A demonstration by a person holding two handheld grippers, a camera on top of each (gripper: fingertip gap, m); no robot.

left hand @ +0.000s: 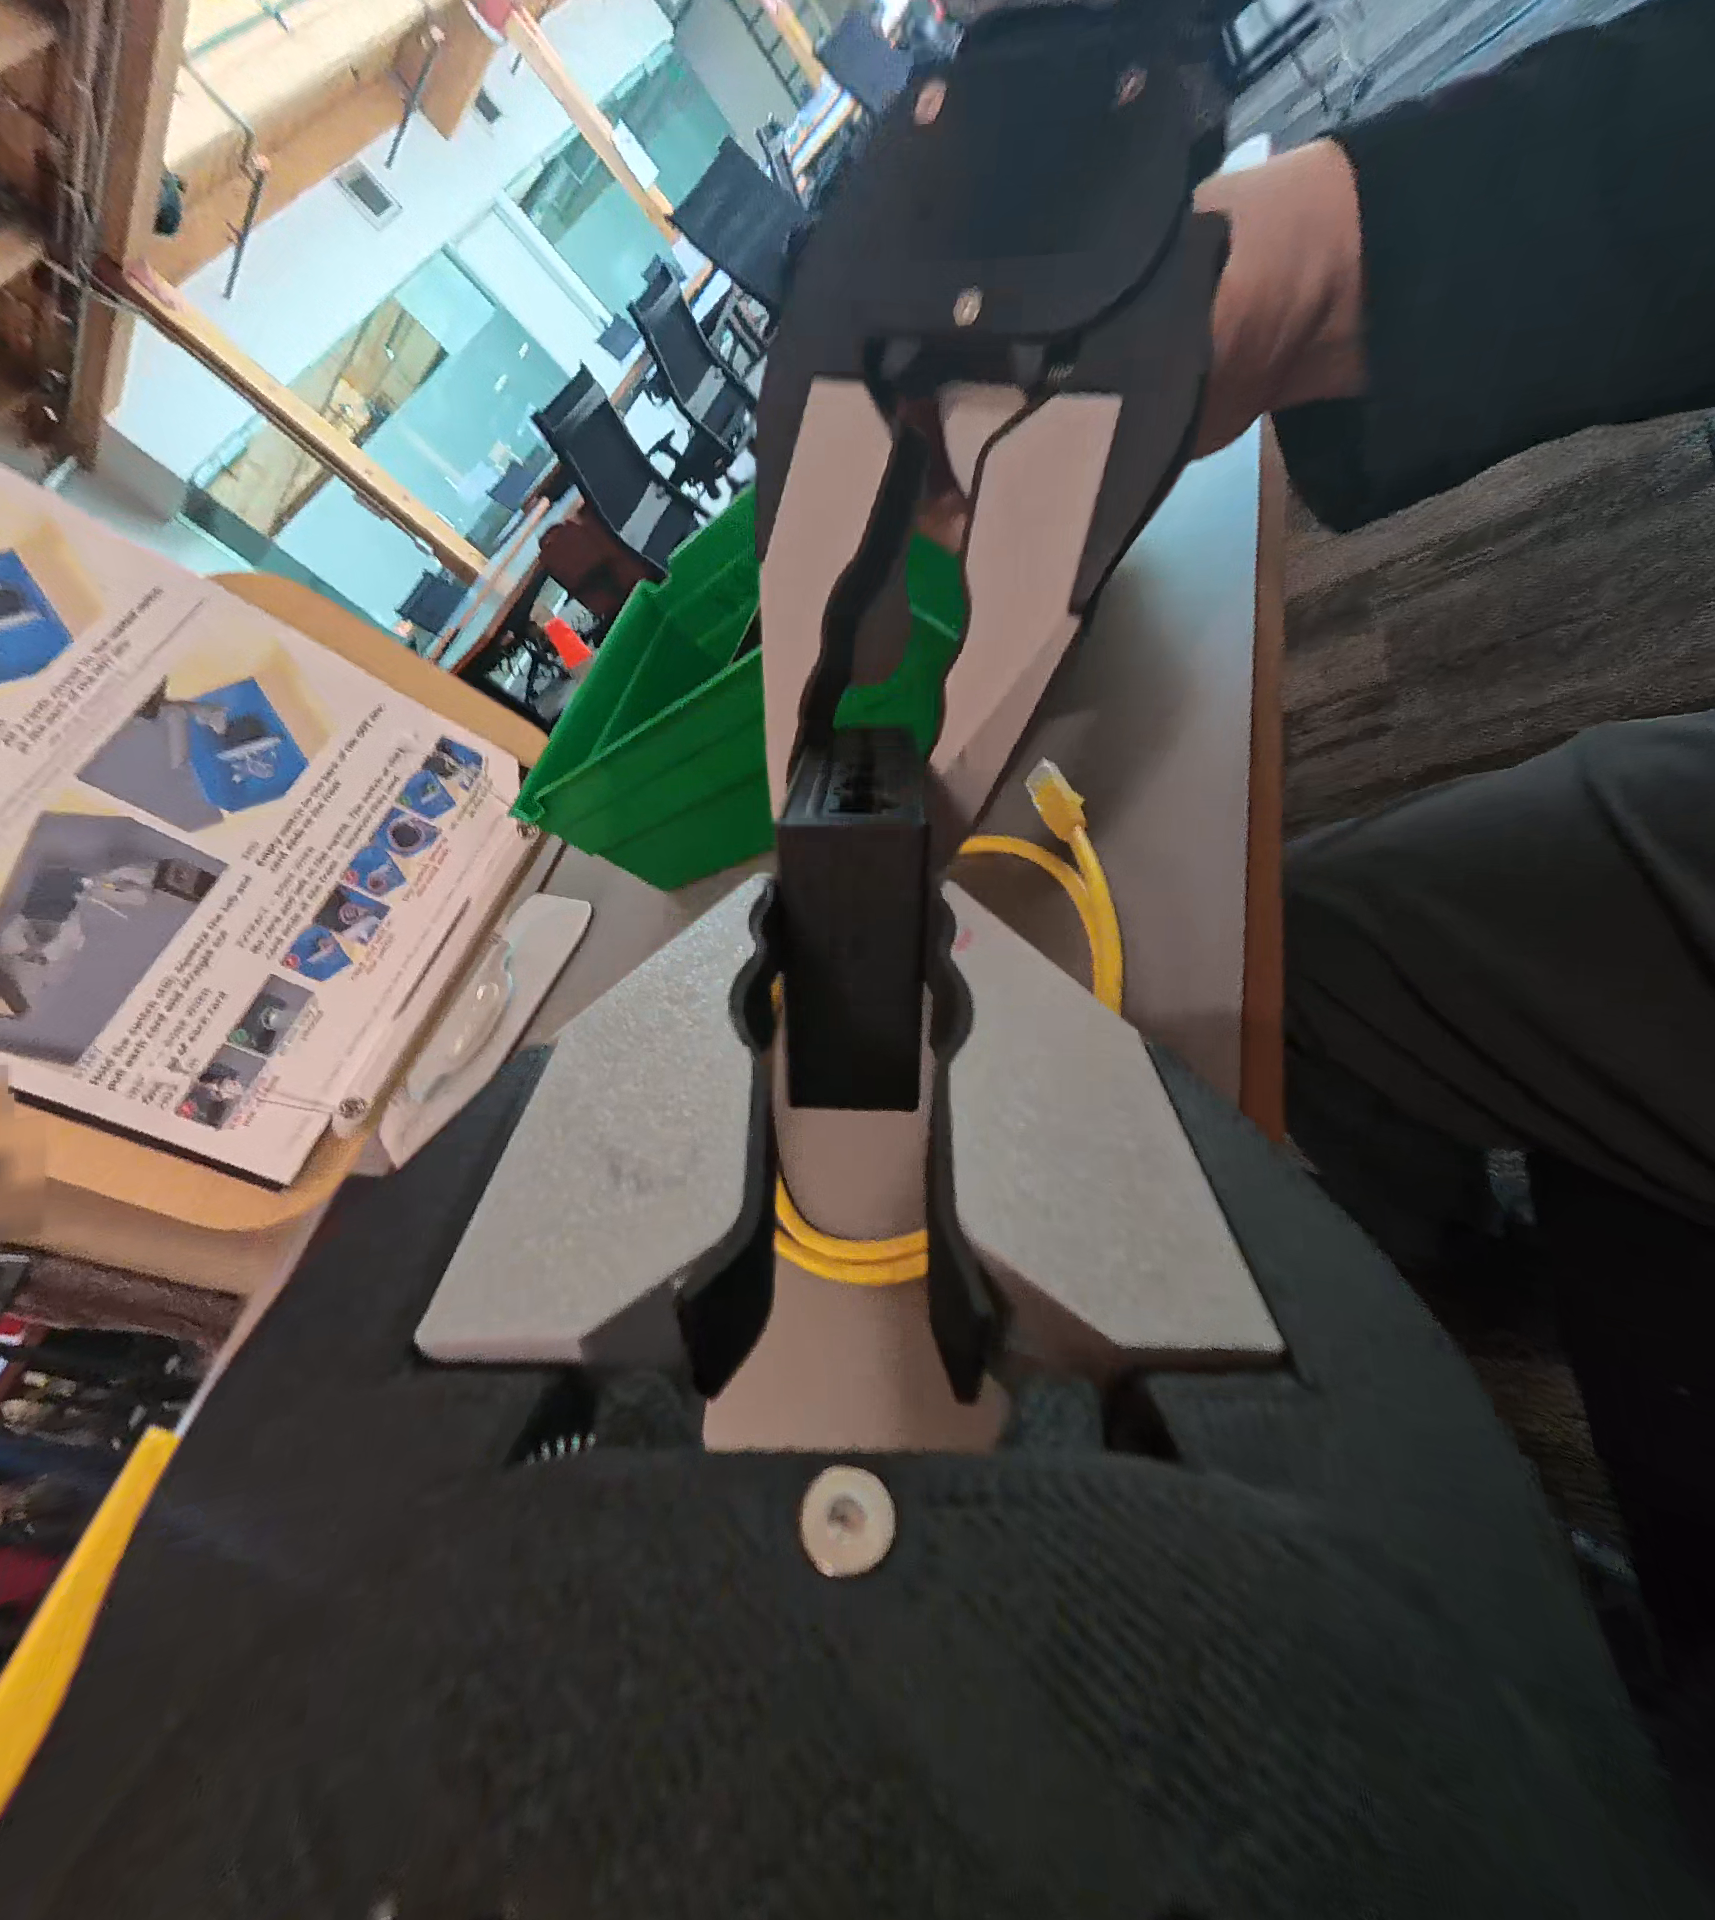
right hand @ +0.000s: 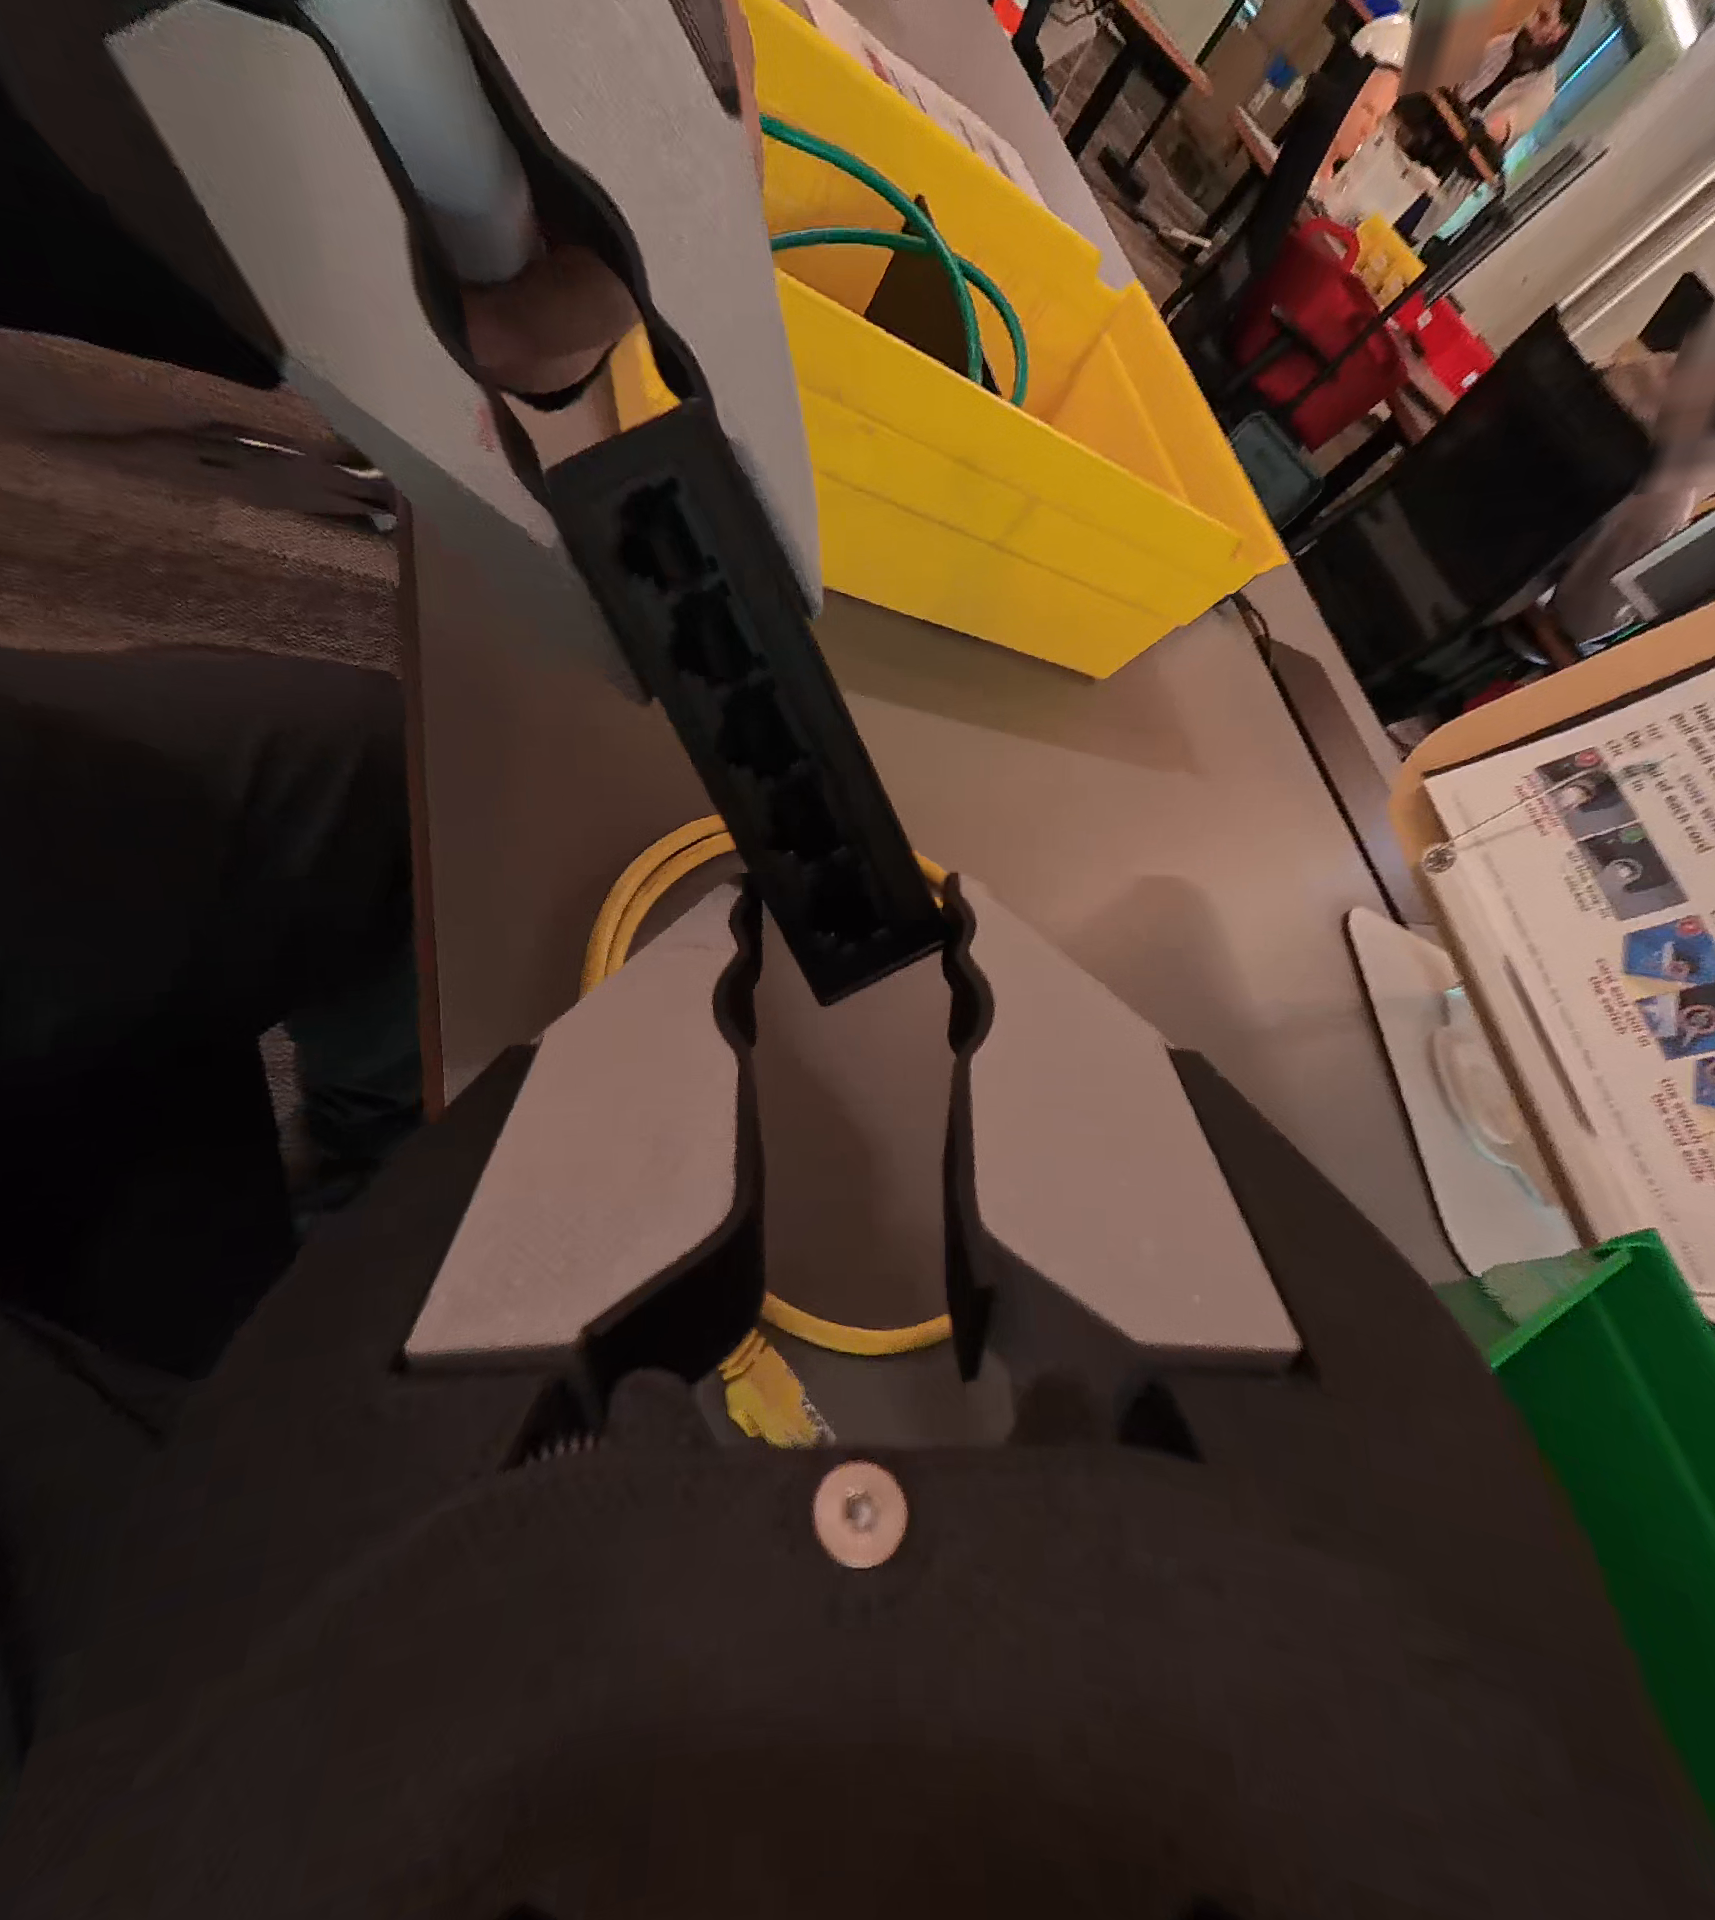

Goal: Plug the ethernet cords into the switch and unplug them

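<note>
Our left gripper (left hand: 851, 977) is closed on one end of the switch (left hand: 853, 914), fingers pressed to its two flat sides; our right gripper (right hand: 853, 940) sits around the other end with its tips touching or almost touching it, and we cannot tell whether it grips. The switch hangs in the air between them, empty ports (right hand: 728, 707) facing the right camera. It looks like a light, rigid, smooth plastic box, best pinched across the flat sides, clear of the ports. Below it on the table (right hand: 1092, 790) lies the limp yellow cord (left hand: 1092, 894), best taken at its stiff plug (left hand: 1055, 795).
</note>
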